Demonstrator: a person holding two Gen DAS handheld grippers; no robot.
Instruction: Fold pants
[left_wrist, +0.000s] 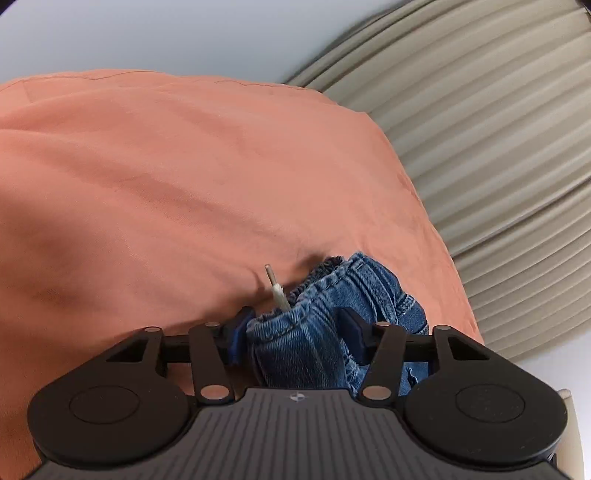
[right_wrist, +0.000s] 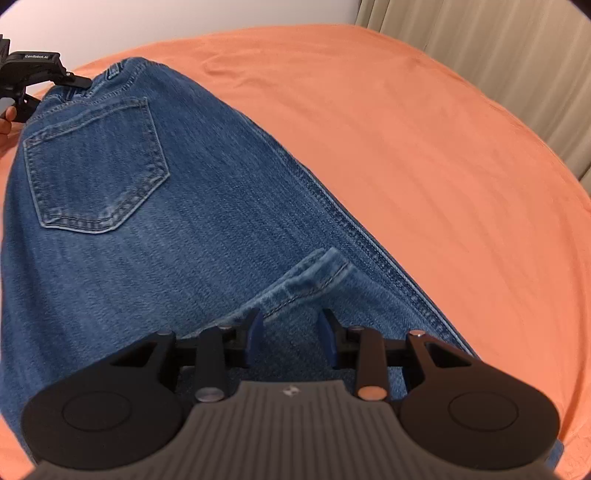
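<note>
Blue denim pants (right_wrist: 192, 206) lie on the orange bed sheet (right_wrist: 406, 129) with a back pocket (right_wrist: 96, 166) facing up. In the right wrist view my right gripper (right_wrist: 291, 332) is shut on the leg end, and the hem (right_wrist: 306, 277) pokes out ahead of the fingers over the thigh part. My left gripper (left_wrist: 295, 330) is shut on the bunched elastic waistband (left_wrist: 332, 291). A pale drawstring tip (left_wrist: 275, 286) sticks up beside it. The left gripper (right_wrist: 70, 83) also shows far left in the right wrist view, at the waistband.
The orange sheet (left_wrist: 184, 166) spreads wide beyond the pants. Beige pleated curtains (left_wrist: 480, 129) hang past the bed's right edge, also as curtains (right_wrist: 498, 48) at the top right. A pale wall (left_wrist: 147, 33) stands behind. Part of a hand (right_wrist: 5, 123) holds the left gripper.
</note>
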